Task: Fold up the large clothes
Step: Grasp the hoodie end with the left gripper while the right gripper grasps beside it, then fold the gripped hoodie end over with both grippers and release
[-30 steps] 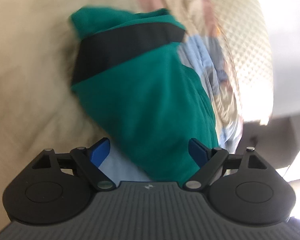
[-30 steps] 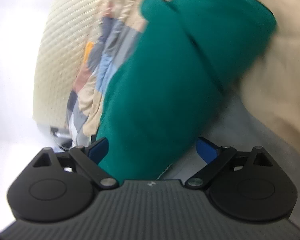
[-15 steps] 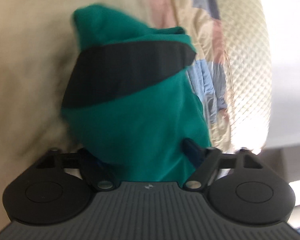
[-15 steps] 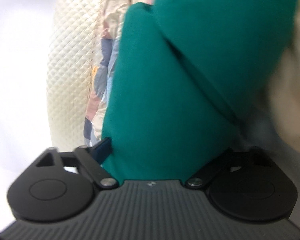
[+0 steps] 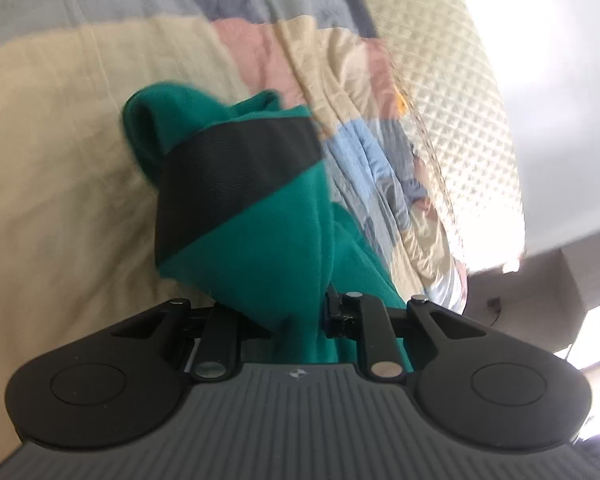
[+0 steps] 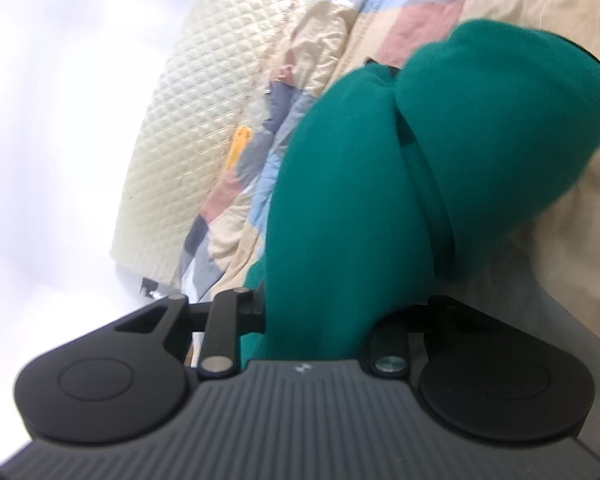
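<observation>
Underneath, patchwork quilt (image 5: pixel 100 152), quilted cream headboard (image 5: pixel 452 92)

A green garment (image 5: pixel 268 216) (one black band crossing it) is lying against a patchwork quilt (image 5: pixel 364 152) showing cream, pink and blue.

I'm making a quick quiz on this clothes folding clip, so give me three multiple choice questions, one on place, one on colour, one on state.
1. Where does the green garment lie?
A. on a patchwork quilt
B. in a basket
C. on a chair

2. What colour is the garment's stripe?
A. white
B. black
C. red

3. The left tool is:
A. wide open, empty
B. shut on green cloth
C. out of view

Answers: 1 A, the quilt lies under it; 2 B, a dark band crosses the green; 3 B, cloth is pinched between its fingers.
</observation>
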Demonstrator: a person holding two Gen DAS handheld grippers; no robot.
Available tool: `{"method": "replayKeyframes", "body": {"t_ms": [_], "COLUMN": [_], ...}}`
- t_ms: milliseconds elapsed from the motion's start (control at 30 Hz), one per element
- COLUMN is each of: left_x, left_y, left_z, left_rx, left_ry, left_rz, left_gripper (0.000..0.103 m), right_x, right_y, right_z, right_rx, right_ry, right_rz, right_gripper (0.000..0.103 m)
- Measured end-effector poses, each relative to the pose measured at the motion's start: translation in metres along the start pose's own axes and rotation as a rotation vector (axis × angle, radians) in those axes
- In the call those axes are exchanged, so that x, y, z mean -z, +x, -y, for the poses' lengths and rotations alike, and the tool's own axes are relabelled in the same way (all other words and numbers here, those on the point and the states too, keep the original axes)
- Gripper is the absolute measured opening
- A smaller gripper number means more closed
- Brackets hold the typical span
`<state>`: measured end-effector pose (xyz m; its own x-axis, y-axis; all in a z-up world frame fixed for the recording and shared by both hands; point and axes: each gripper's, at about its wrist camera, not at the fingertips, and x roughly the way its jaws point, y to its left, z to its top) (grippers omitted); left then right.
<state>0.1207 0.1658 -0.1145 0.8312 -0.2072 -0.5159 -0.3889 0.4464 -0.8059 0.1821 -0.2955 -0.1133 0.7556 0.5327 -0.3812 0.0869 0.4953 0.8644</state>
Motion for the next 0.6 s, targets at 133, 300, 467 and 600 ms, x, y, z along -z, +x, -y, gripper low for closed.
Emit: {"method": "replayKeyframes", "body": {"t_ms": [133, 300, 467, 600], "left_x": [0.008, 0.026, 0.031, 0.017], "left_y": [-0.041, -0.070, -0.063, -0.051], "left_z": [0.018, 0.023, 0.020, 0.027], "left_rx": [-0.004, -0.005, 0.012, 0.062], "left_ry": [0.029, 0.056, 0.041, 0.044], "left_rz": [-0.001, -0.003, -0.015, -0.026], "left_gripper": [0.022, 0.024, 0.036, 0.047], "right_x": [0.004, 0.007, 0.001, -0.014], "right_y": [-0.037, -0.084, -0.087, -0.062], "right_z": [-0.020, -0.034, -0.026, -0.037], "right_rx": [0.001, 0.023, 0.043, 0.032], "right_ry": [-0.038, -0.107, -0.112, -0.127], "right_rz": [-0.008, 0.001, 0.000, 0.007], "right_gripper": [0.034, 0.033, 0.033, 0.033]}}
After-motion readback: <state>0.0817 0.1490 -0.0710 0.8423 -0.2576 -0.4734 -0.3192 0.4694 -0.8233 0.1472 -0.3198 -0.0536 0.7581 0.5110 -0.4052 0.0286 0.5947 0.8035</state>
